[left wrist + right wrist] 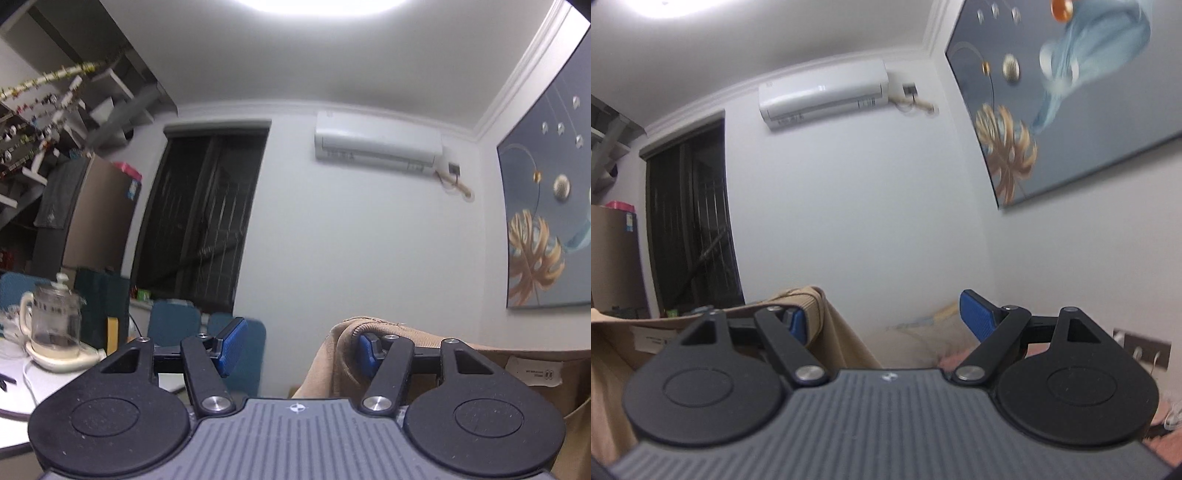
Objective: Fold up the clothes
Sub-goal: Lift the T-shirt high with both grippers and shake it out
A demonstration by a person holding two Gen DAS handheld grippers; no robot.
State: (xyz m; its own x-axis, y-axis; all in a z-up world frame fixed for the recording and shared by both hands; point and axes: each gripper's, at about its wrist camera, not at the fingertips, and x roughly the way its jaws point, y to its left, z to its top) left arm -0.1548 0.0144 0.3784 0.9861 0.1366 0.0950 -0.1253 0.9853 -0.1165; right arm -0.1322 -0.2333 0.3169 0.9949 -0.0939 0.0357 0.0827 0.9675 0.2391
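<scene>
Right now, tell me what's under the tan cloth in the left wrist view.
The tan cloth drapes over the left claw's right blue pad. Anything lower is hidden.

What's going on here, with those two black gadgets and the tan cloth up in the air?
A person is holding a gripper in each hand, partway through folding clothes. Both are raised, facing the wall with the air conditioner. A tan garment hangs draped over one blue finger of each: the right finger of the left gripper and the left finger of the right gripper. Both stand wide open, so the cloth is hooked over the fingers rather than pinched. A glass kettle sits on a table to the left.
</scene>
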